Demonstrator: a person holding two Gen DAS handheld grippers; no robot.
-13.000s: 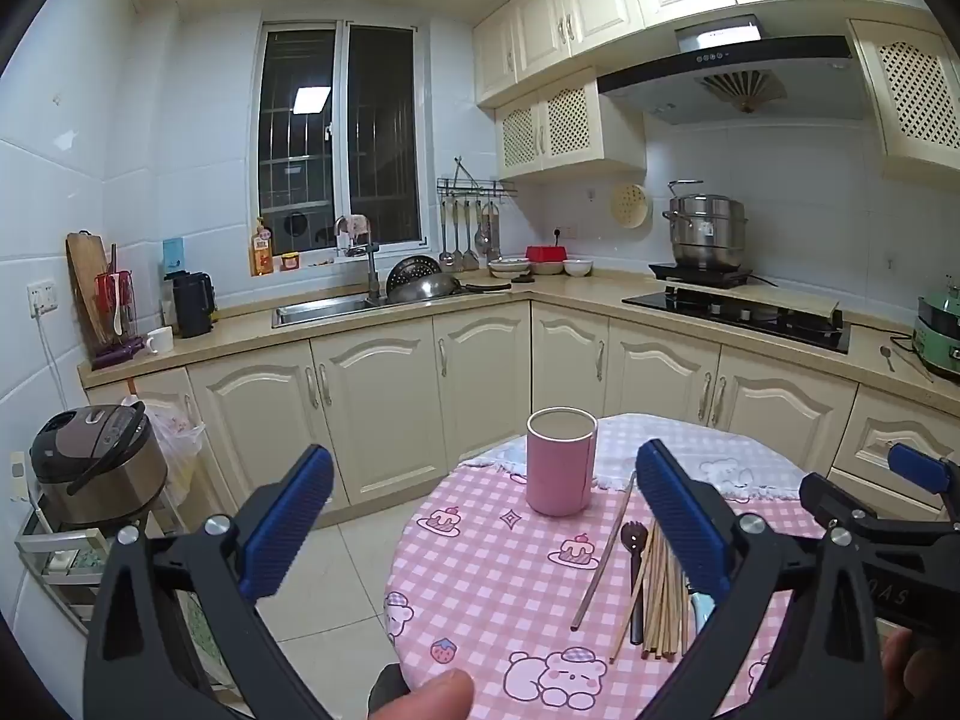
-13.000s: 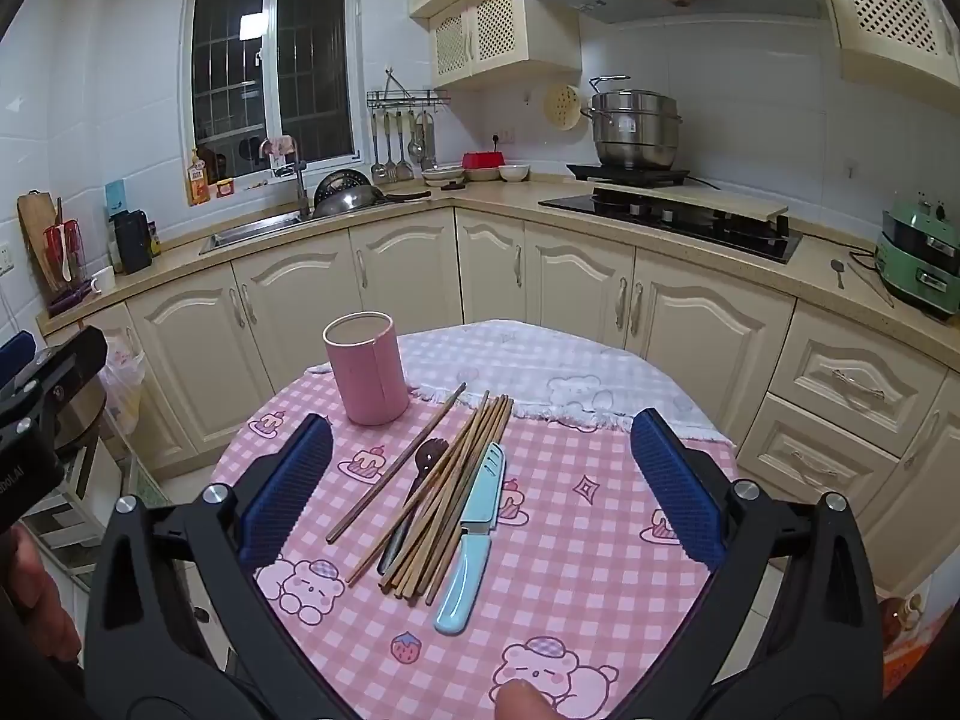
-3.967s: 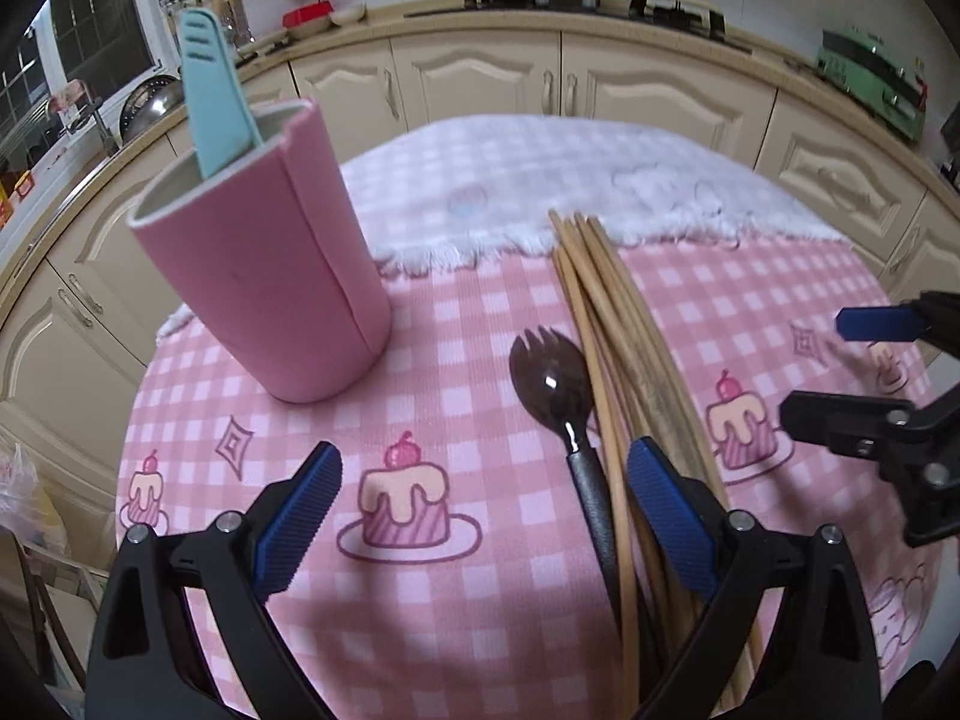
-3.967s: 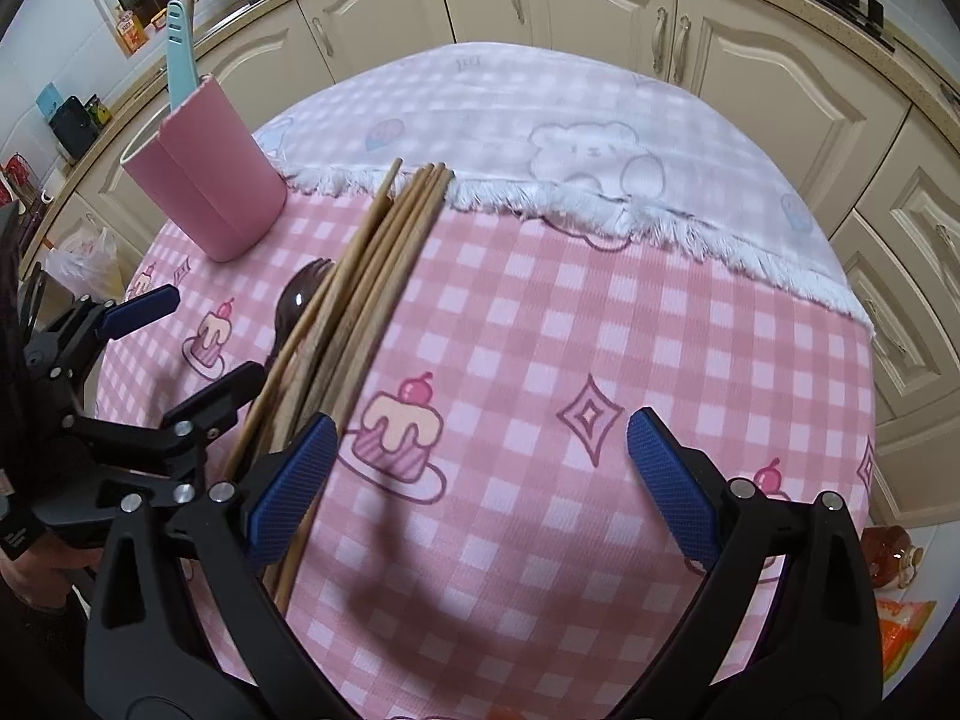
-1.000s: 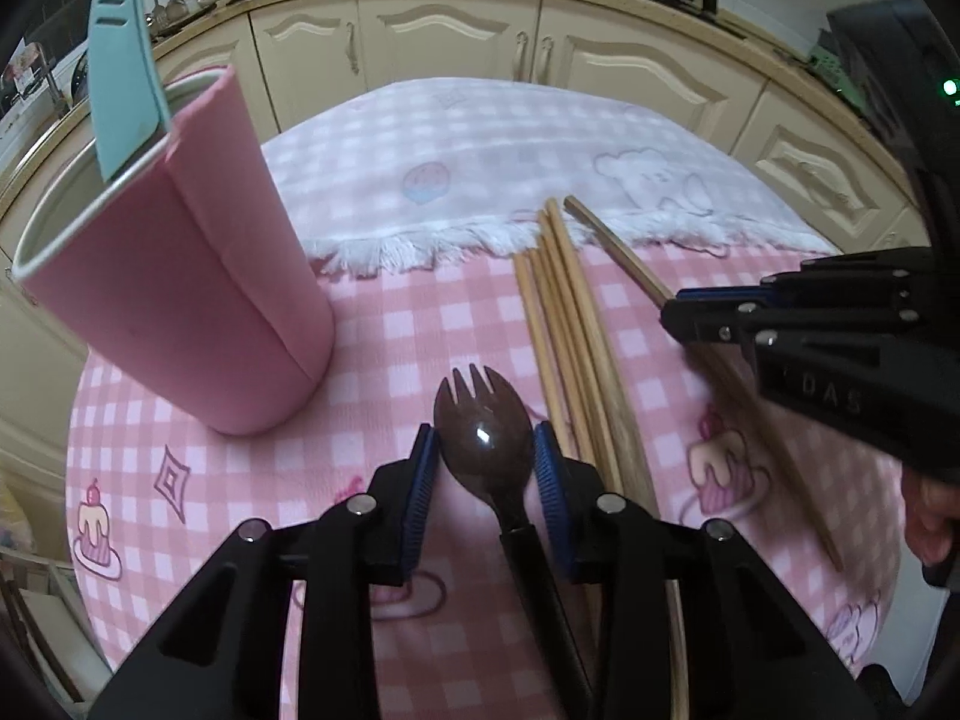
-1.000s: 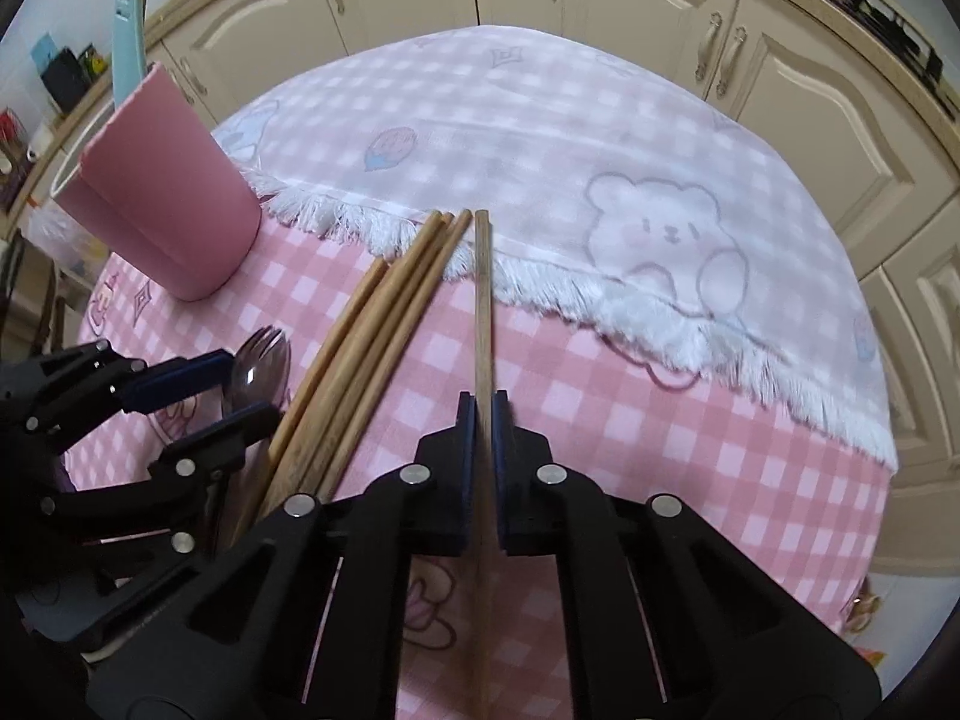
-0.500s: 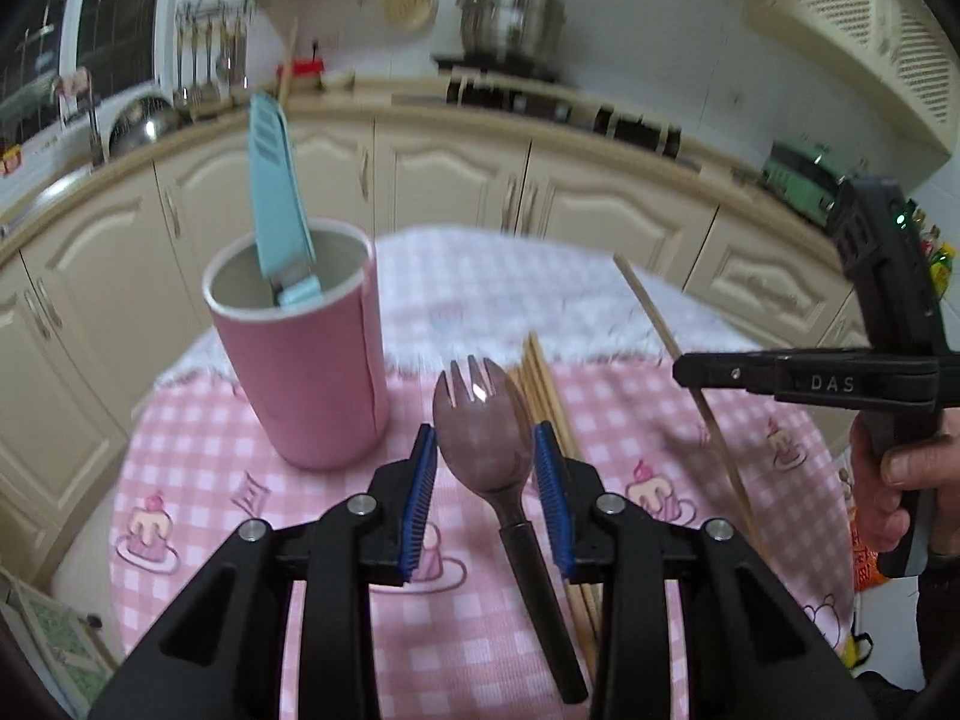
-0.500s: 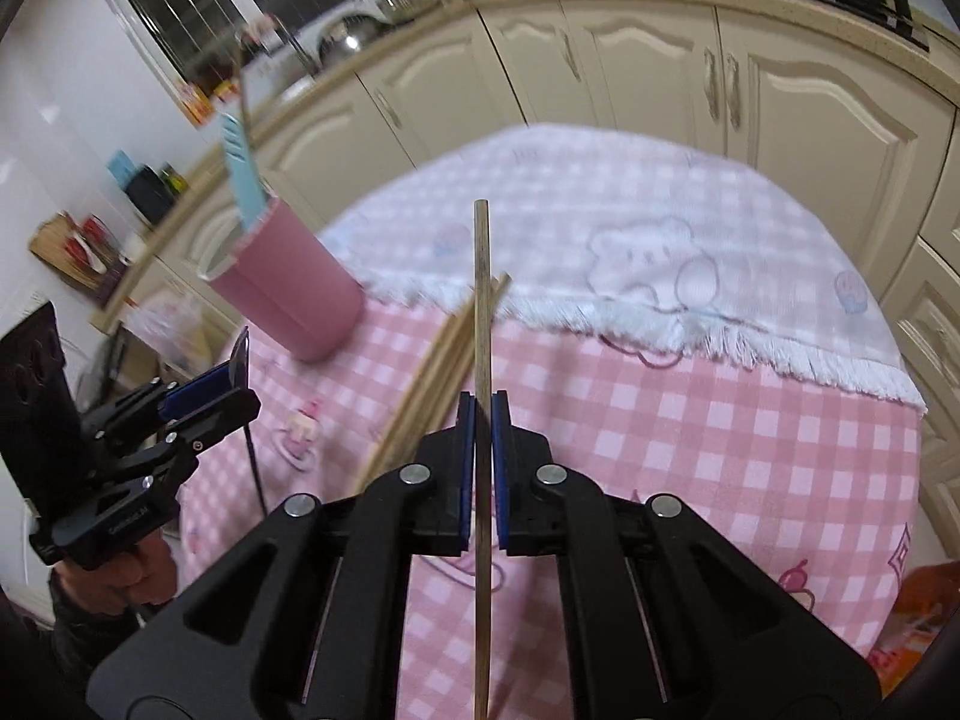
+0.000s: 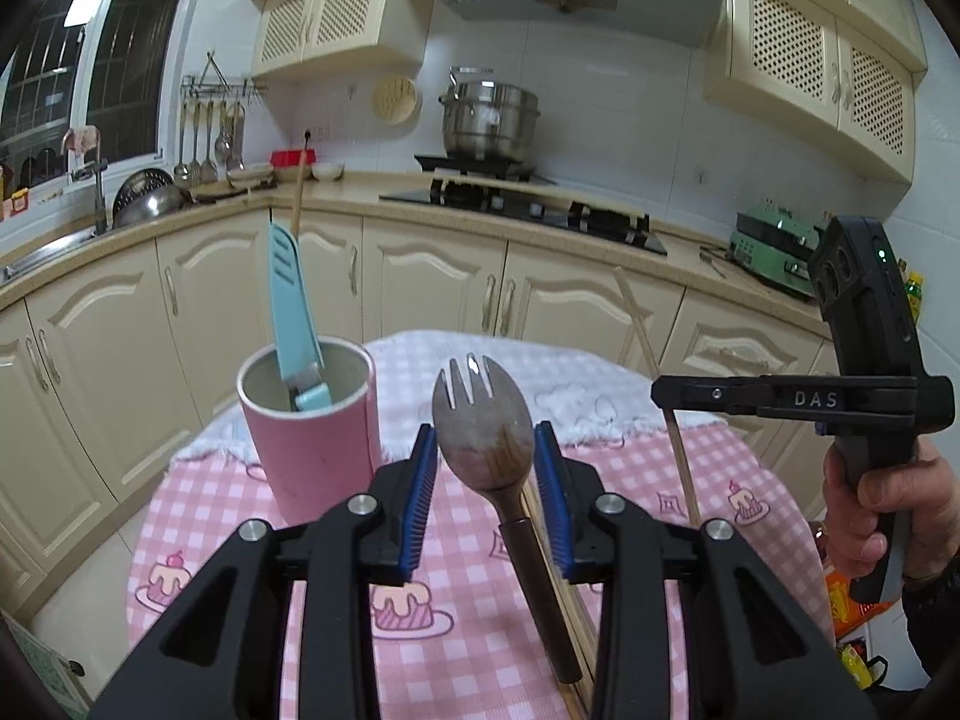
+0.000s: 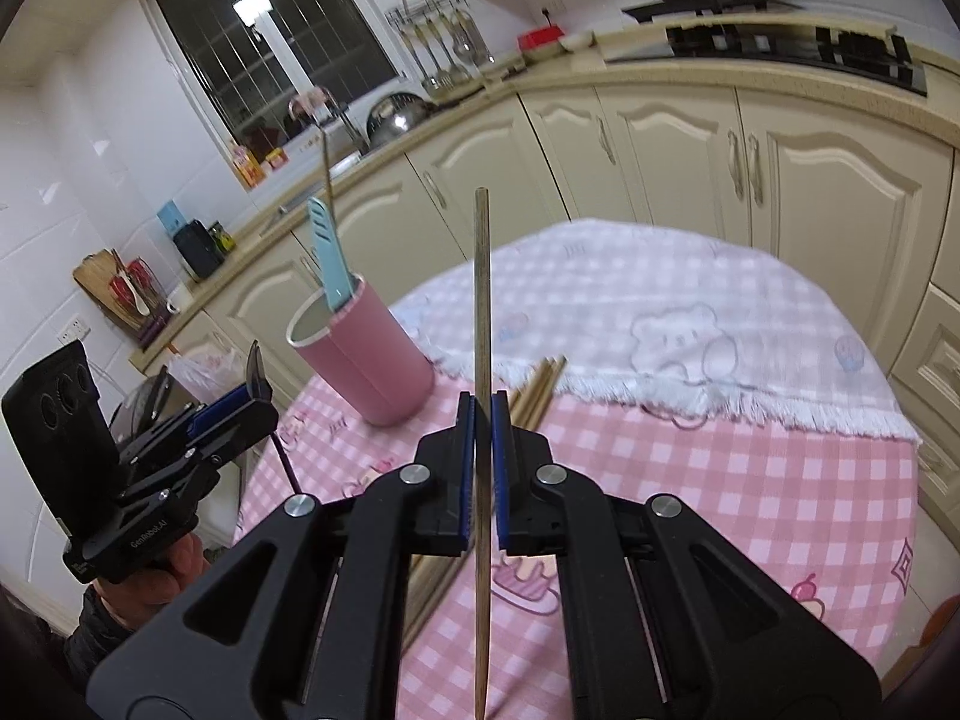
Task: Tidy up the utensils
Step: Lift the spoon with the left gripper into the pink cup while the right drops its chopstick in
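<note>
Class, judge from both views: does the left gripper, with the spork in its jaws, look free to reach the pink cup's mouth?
Probably yes: the left gripper and spork are beside the pink cup, nothing between; its mouth has room beside the blue knife.

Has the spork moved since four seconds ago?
Yes. The spork has come up off the tablecloth, held in the left gripper beside the pink cup.

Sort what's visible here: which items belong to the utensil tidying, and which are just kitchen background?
Part of the job:
- spork, clamped in the left tool
- single chopstick, clamped in the right tool
- pink cup holding the blue knife
- loose chopsticks on the table

Just lying about:
- steel pot
- hanging ladles
- green appliance
</note>
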